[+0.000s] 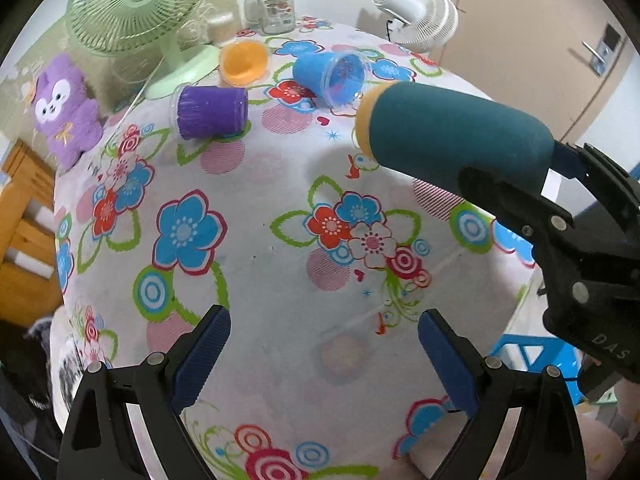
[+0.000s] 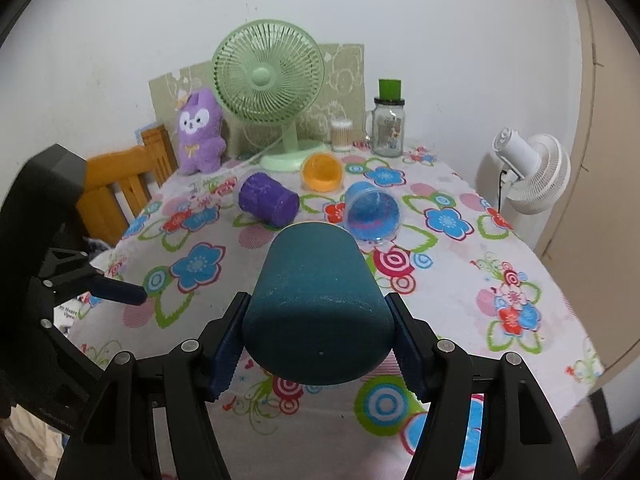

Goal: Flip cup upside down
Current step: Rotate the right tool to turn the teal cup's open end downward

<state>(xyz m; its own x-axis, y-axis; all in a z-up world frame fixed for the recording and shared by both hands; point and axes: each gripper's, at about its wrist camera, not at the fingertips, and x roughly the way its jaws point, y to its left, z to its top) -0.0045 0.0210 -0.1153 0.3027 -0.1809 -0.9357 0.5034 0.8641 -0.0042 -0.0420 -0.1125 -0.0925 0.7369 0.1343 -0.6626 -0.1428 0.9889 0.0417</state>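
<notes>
Clamped between the right gripper (image 2: 320, 340) fingers, a teal cup (image 2: 318, 308) lies on its side above the flowered desk (image 2: 460, 292), its closed base toward the camera; the left gripper (image 1: 324, 356) hangs with fingers spread apart, holding nothing; farther back a purple cup (image 2: 268, 199), blue cup (image 2: 372, 212) and orange cup (image 2: 322, 171) lie tipped over near a green fan (image 2: 268, 76).

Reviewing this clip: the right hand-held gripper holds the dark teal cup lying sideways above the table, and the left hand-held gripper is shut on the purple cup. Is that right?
Not quite. The left hand-held gripper is open and holds nothing; the left wrist view shows the purple cup lying apart from it, farther back on the tablecloth. The rest holds: the right hand-held gripper grips the dark teal cup sideways.
</notes>
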